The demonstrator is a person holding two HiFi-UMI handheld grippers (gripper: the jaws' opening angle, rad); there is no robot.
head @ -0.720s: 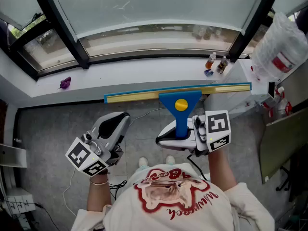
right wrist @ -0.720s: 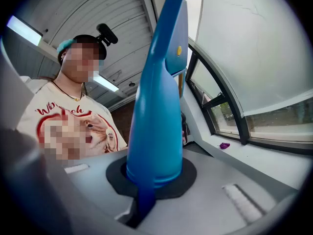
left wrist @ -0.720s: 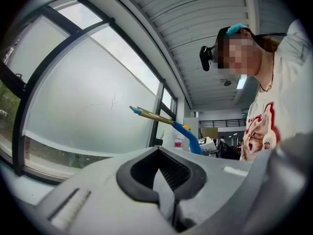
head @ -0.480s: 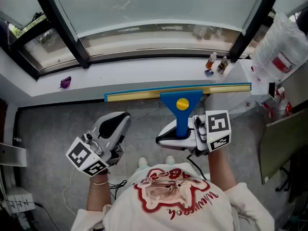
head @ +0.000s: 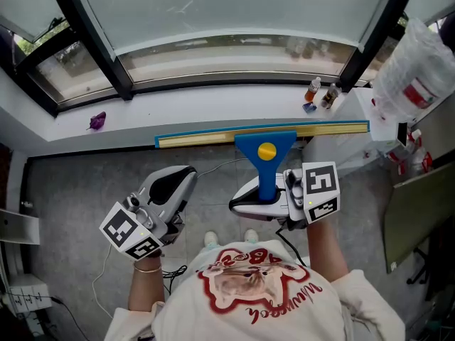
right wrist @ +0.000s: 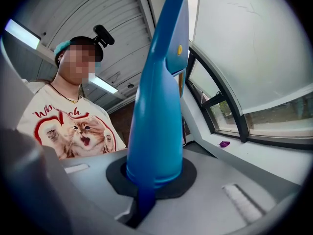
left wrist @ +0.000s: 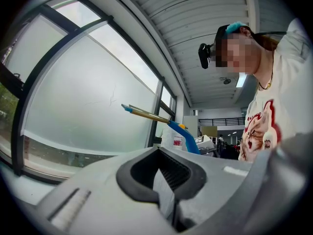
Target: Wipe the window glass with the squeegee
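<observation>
1. Right claw (head: 269, 190) is clamped on the squeegee (head: 264, 148), gripping the butt of its blue handle (right wrist: 156, 106).
2. The squeegee's blade (head: 206, 139) lies parallel to the window sill (head: 213, 104), just on the near side of it. It isn't touching the window glass (head: 234, 13).
3. Left claw (head: 178, 180) is closed with nothing in it, parked on the near side of the sill.
4. My read: wiping hasn't started, and the step in hand is bringing the blade up onto the pane.
5. Lift clear over the sill and seat the rubber edge flat, high on the pane above it, with full-length contact.
6. Then make one straight pull down toward the sill, with even pressure and a slight tilt.
7. The grip is far from the blade, so it'll likely want to twist. Keep the clamp firm.
8. Watch the small bottles (head: 320, 92) at the sill's right end and the purple scrap (head: 96, 122) at its left. End the stroke short of the sill.
</observation>
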